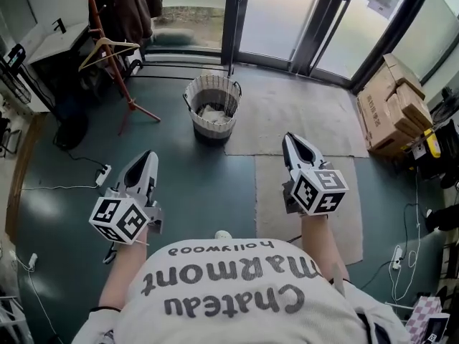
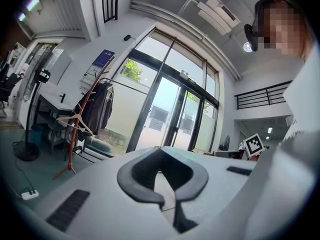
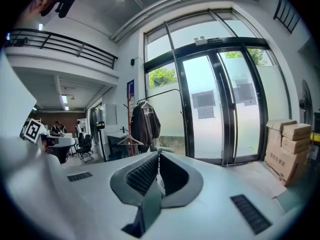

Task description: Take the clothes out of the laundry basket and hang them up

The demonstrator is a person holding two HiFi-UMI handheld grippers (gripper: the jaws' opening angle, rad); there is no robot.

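Ahead of both claws, well apart: basket (image 1: 195,113) holding clothes (image 1: 213,111). Left claw (image 1: 147,158) and right claw (image 1: 290,139) closed, empty, pointing forward, probably for the approach. Hanger (image 1: 107,49) beyond left claw.

head: steeply down | gripper views: level, doorward | shared: coat rack (image 1: 115,67)

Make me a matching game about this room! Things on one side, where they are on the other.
Things:
1. laundry basket
2. wooden hanger
3. cardboard boxes

Places:
A. stacked at the right edge of the head view
B. standing on the floor in the middle
C. hanging on the red coat rack

Pairs: 1-B, 2-C, 3-A
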